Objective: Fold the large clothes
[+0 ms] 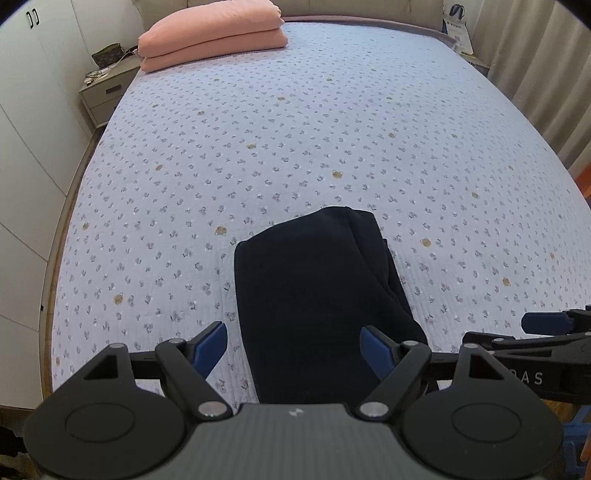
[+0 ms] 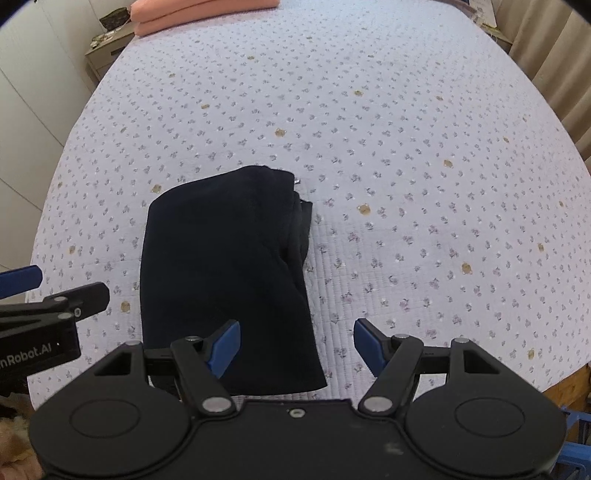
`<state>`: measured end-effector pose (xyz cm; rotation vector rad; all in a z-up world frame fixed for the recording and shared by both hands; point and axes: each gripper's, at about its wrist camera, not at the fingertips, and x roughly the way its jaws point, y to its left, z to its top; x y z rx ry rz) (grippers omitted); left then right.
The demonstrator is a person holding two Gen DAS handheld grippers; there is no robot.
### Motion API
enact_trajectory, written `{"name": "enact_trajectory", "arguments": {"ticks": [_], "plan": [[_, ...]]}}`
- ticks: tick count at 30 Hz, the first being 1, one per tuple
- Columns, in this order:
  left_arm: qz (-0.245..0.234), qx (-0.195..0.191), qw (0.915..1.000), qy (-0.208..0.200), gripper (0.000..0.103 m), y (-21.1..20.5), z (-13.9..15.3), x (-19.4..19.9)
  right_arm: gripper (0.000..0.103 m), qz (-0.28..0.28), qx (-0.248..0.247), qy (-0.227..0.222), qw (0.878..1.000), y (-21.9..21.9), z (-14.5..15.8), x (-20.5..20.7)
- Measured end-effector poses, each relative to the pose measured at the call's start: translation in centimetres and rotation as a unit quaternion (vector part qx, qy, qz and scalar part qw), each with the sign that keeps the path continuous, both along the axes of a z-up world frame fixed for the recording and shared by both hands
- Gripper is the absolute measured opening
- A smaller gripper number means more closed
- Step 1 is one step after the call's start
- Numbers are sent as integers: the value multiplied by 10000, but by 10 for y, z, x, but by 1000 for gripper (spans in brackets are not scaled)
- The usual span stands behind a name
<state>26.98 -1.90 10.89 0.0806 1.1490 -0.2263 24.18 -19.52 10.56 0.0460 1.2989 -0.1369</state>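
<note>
A dark garment (image 1: pixel 317 291) is seen lying folded into a compact oblong on the bed (image 1: pixel 332 129), near its front edge, with its long side running away from the cameras. Layered edges of cloth are shown along its right side, where the folds are stacked; its left side and top are smooth. The left gripper (image 1: pixel 295 347) is held above the garment's near end with its blue-padded fingers (image 1: pixel 212 345) spread wide apart, one on each side of the cloth and nothing between them gripped. The right gripper (image 2: pixel 297 345) is likewise held with its fingers (image 2: pixel 369 341) well apart and empty; the left one is over the garment's near right corner and the right one over bare quilt. Whether either gripper touches the cloth cannot be told. In each wrist view the other gripper is glimpsed at the frame's edge, just beside the garment. The bed is covered by a pale quilted spread printed with small flowers and brown bear faces. Two pink pillows (image 1: pixel 214 35) are stacked at the far left of the bed, by the headboard. A nightstand (image 1: pixel 105 90) is set beside them, against white cupboards (image 1: pixel 33 110), and curtains (image 1: pixel 546 66) are hung along the right.
</note>
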Motion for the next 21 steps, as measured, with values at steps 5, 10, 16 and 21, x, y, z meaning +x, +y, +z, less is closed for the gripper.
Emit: {"name": "enact_trajectory", "arguments": {"ticks": [5,10,16,21], "plan": [[68,-123,9999,55,81,11,-3,14,81,-5,-80,58,10000,7,-2,8],[75,-152,9998,74,81,18,-7,26,81,-141,-90,181,9997,8,-9,13],[11,-105,9999,95,81,25,-14,37,81,-207,-113,263,9994,18,-14,22],[-38,360,9985,-402,80,29,-15,39,81,-212,-149,314,9992,27,-20,31]]}}
